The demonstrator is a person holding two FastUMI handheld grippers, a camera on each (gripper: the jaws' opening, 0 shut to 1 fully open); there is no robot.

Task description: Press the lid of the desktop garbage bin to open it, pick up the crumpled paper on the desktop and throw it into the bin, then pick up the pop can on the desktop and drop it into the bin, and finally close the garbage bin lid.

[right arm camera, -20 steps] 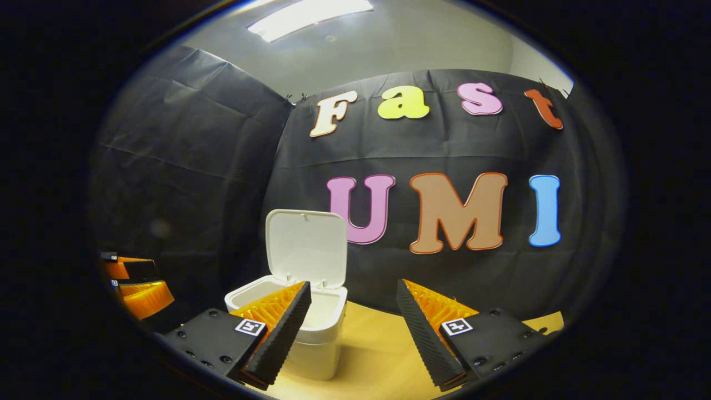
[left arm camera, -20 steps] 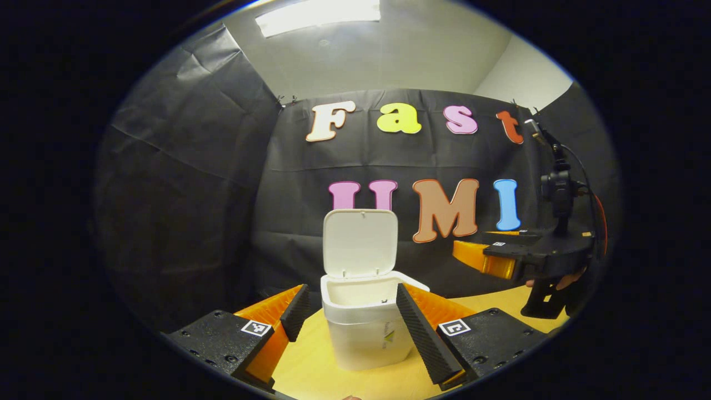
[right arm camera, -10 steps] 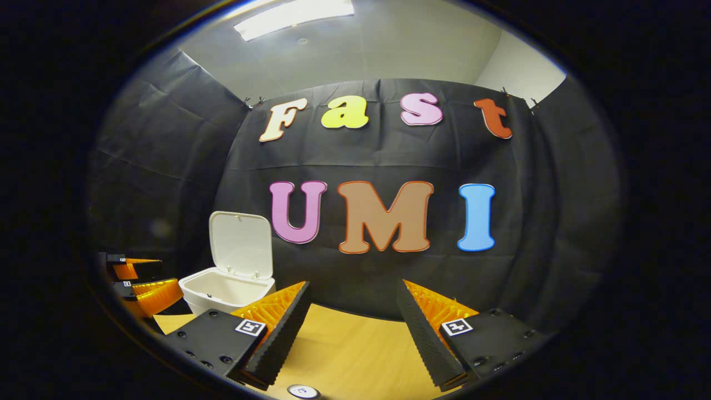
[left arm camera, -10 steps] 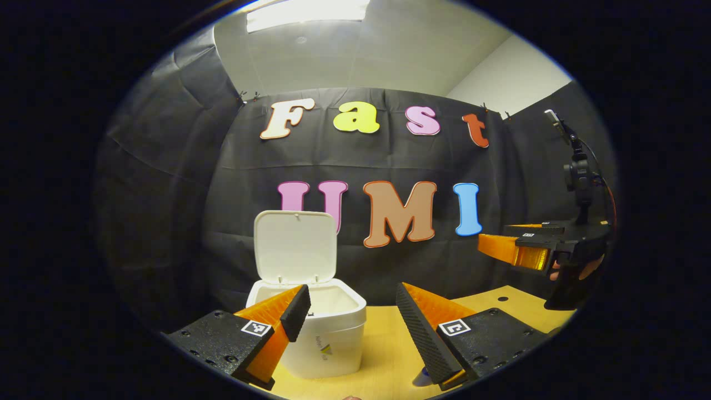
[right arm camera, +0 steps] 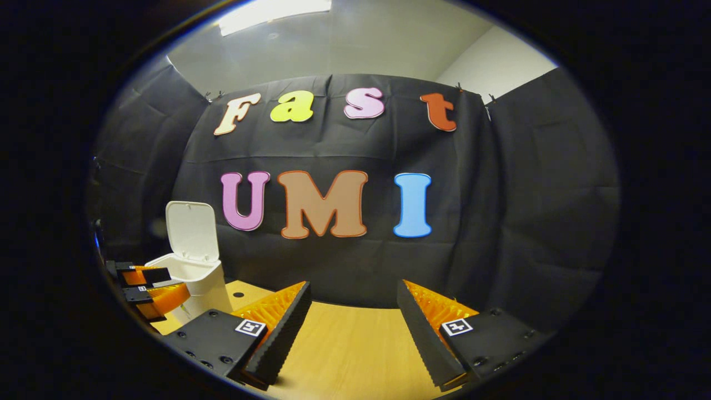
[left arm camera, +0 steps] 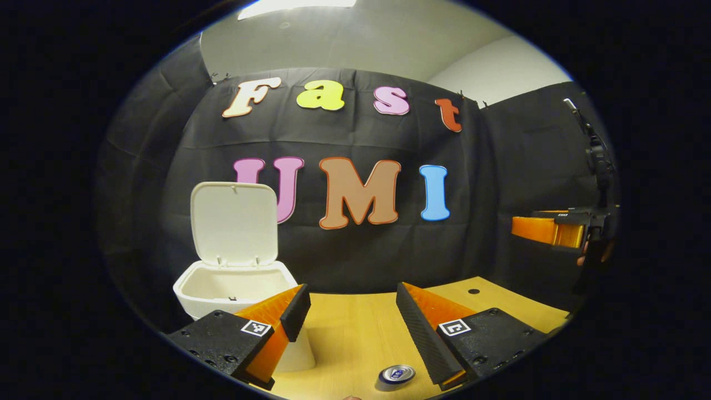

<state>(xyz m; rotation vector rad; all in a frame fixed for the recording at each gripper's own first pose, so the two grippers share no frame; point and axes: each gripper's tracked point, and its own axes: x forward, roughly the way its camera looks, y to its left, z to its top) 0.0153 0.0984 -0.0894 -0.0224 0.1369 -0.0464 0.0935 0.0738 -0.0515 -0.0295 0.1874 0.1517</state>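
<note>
Left claw [left arm camera: 350, 311], jaws apart and empty, has swung right of the bin [left arm camera: 236, 286], bringing the can [left arm camera: 396, 374] into view just below it. Lid [left arm camera: 234, 222] stands open; right claw [right arm camera: 351, 311] likewise apart. Can pickup appears next.

Bare desktop [left arm camera: 355, 333] between bin [left arm camera: 233, 286] and pop can [left arm camera: 396, 374]; bin mouth unobstructed, lid [left arm camera: 233, 222] upright.

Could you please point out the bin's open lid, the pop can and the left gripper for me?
bin lid [left arm camera: 234, 222]: left gripper view, middle of its raised inner face.
pop can [left arm camera: 397, 374]: left gripper view, on its top end.
left gripper [left arm camera: 350, 303]: left gripper view, midway between its own open fingertips.
</note>
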